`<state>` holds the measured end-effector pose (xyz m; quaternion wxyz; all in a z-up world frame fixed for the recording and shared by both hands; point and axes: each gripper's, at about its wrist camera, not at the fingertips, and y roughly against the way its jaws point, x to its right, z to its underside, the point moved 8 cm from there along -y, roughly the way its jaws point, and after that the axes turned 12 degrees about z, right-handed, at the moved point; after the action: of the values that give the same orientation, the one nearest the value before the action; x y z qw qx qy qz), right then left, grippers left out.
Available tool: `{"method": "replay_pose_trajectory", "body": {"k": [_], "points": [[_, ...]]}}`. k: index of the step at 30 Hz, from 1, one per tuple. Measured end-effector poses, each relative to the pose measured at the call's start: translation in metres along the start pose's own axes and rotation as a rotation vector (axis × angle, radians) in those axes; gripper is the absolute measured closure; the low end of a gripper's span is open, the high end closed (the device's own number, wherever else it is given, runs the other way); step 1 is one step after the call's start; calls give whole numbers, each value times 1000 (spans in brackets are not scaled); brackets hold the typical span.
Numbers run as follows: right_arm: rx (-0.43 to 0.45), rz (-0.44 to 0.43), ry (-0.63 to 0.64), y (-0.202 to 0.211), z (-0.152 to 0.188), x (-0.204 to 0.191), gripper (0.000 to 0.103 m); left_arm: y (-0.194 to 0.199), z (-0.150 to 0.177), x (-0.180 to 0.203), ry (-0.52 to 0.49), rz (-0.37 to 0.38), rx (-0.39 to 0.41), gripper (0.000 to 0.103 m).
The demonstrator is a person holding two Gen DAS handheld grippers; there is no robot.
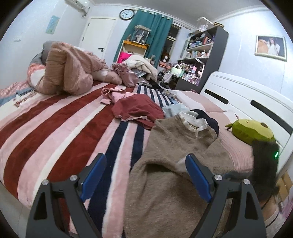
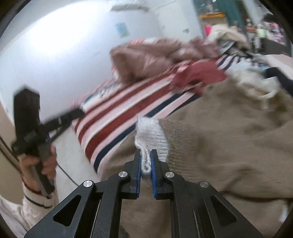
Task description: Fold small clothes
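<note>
A bedroom with a bed covered by a plush striped blanket (image 1: 60, 131) in dark red, pink, white and navy. A tan knitted sweater (image 1: 164, 183) with white ribbed trim lies spread on the near right part of the bed, its white collar (image 1: 194, 124) pointing away toward the headboard side.

The left tool (image 1: 145, 175) hovers just above the near edge of the bed, its two blue-padded fingers (image 1: 93, 177) spread wide apart and holding nothing; the right finger sits over the sweater, the left one over the blanket.

The right tool (image 2: 146, 161) has its blue pads pressed together on a white ribbed cuff (image 2: 152, 137) of the sweater, pinching the knitted edge between them. This view is motion-blurred, so it seems to be a sleeve cuff, though it could be another trimmed edge. In the same view, the person's left hand (image 2: 40, 164) grips the handle of the other tool at the left, beyond the bed's edge.

Behind the sweater lie a dark red garment (image 1: 137, 109), a small pink garment (image 1: 113, 95) and a pale blue one (image 1: 172, 109). A crumpled pink quilt (image 1: 67, 73) is heaped at the far left. A green plush toy (image 1: 250, 130) rests near the white headboard (image 1: 247, 95). A wall clock (image 1: 126, 14) hangs beside teal curtains (image 1: 155, 34), and a crowded shelf unit (image 1: 203, 49) stands at the right.
</note>
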<state>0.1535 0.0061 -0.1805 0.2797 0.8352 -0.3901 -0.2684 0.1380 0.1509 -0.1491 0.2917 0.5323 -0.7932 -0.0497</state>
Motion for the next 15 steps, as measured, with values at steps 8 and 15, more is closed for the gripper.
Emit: {"method": "replay_pose_trajectory", "body": {"k": [8,15], "points": [[-124,-28,49,-48,33,-21,72,-5,9,-16,28,20,-34,15],[35,55,-20,44,28,25,52,-23,30,-18,21,54,-111,13]]}}
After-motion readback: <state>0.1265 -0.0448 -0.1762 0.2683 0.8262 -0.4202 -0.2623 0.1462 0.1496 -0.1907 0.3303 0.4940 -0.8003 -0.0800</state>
